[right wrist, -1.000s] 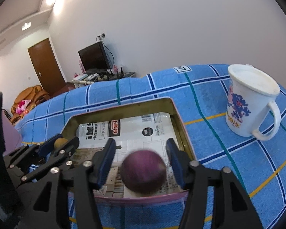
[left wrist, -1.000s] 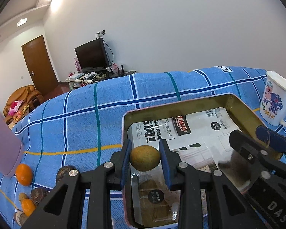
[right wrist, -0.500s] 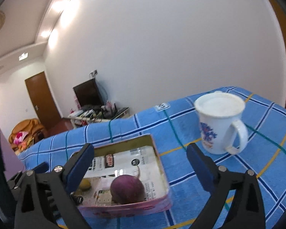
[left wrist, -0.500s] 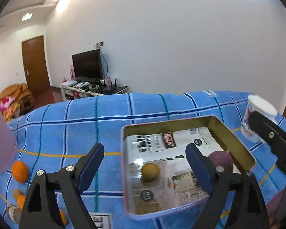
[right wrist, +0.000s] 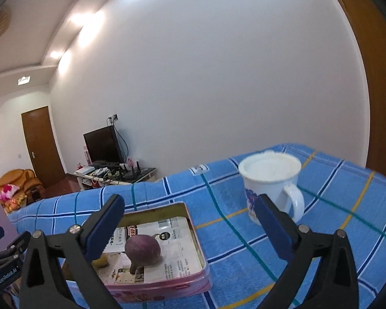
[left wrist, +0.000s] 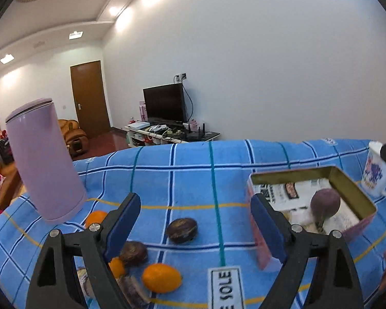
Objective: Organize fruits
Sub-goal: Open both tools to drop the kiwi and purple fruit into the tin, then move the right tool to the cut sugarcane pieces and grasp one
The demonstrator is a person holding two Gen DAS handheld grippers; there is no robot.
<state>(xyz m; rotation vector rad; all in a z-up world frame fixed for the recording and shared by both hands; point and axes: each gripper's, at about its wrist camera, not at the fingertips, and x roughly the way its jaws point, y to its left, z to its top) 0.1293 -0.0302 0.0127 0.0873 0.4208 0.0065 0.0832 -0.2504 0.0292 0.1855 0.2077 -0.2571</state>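
A pink tin box (right wrist: 193, 231) lined with printed paper holds a purple round fruit (right wrist: 142, 249) and a small yellow-green fruit (right wrist: 101, 260). The box (left wrist: 352, 188) and purple fruit (left wrist: 325, 203) also show at the right of the left wrist view. My left gripper (left wrist: 195, 224) is open and empty above the blue checked cloth, over a dark brown fruit (left wrist: 182, 230). Near it lie another dark fruit (left wrist: 133, 253) and oranges (left wrist: 161, 277) (left wrist: 96, 218). My right gripper (right wrist: 190, 229) is open and empty, raised above the box's right side.
A tall lilac canister (left wrist: 45, 159) stands at the left on the cloth. A white lidded mug (right wrist: 271, 184) with a blue print stands right of the box. A label reading SOLE (left wrist: 225, 287) lies at the cloth's near edge.
Both grippers opened, dropped their fruits into the box and pulled back. The left gripper swung left over the loose fruits; the right one rose.
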